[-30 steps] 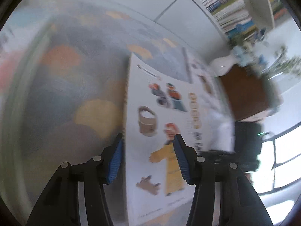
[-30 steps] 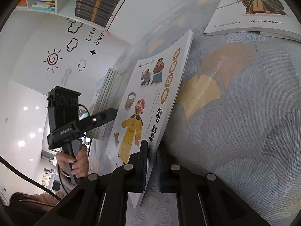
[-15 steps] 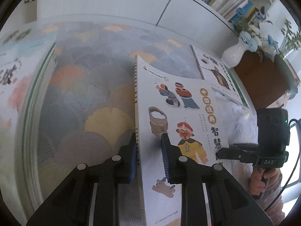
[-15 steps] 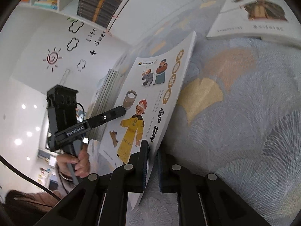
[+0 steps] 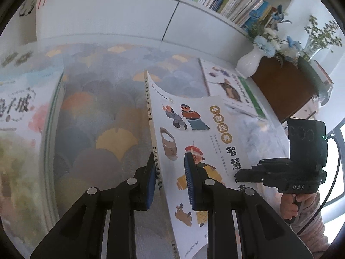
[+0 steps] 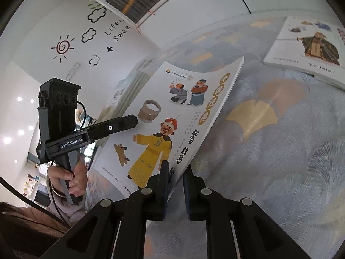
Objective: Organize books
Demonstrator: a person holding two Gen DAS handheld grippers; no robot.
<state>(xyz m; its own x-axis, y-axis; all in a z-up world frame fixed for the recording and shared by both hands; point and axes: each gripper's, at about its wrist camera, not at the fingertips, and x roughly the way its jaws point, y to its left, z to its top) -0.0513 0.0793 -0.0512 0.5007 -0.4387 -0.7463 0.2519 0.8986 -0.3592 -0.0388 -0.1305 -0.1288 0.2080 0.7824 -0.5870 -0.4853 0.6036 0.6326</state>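
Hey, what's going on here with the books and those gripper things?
A person is tidying books over a patterned cloth, with a hand-held gripper in each hand. The left hand-held gripper is clamped on the spine edge of a thin illustrated book, and the right hand-held gripper pinches its opposite edge, so the book is held tilted above the cloth. Another book lies flat farther back, and a stack of books sits to the left.

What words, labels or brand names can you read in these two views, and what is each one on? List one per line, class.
"GenRobot.AI": left gripper body.
"DAS": right gripper body.
"Lifei", "Swee", both cut off: wall.
"中国经典", "智慧": cover of the held book.
"四川美术", cut off: its bottom edge.
Second book: print too small to read.
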